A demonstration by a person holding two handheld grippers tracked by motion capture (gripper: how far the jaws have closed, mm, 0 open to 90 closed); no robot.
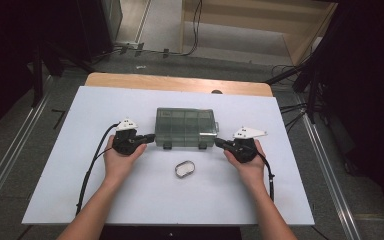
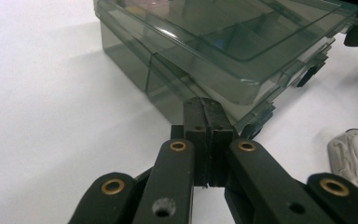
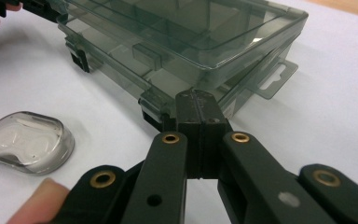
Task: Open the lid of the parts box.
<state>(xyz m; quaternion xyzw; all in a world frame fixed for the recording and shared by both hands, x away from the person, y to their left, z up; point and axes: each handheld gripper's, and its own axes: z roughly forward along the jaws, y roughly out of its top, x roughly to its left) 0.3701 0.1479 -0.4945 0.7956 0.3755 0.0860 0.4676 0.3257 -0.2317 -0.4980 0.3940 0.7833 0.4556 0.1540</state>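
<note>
A smoky transparent compartment box [image 1: 185,127] is sitting at the centre of the white table [image 1: 70,165], lid down, with the left gripper [image 1: 150,137] pressing at its lower left corner and the right gripper [image 1: 218,143] at its lower right corner. Both grippers are showing their jaws pressed together with nothing between them, tips touching the box's front edge near the latches. Below the box, at centre frame and apart from it, a small clear oval case [image 1: 184,168] is lying between the two hands.
</note>
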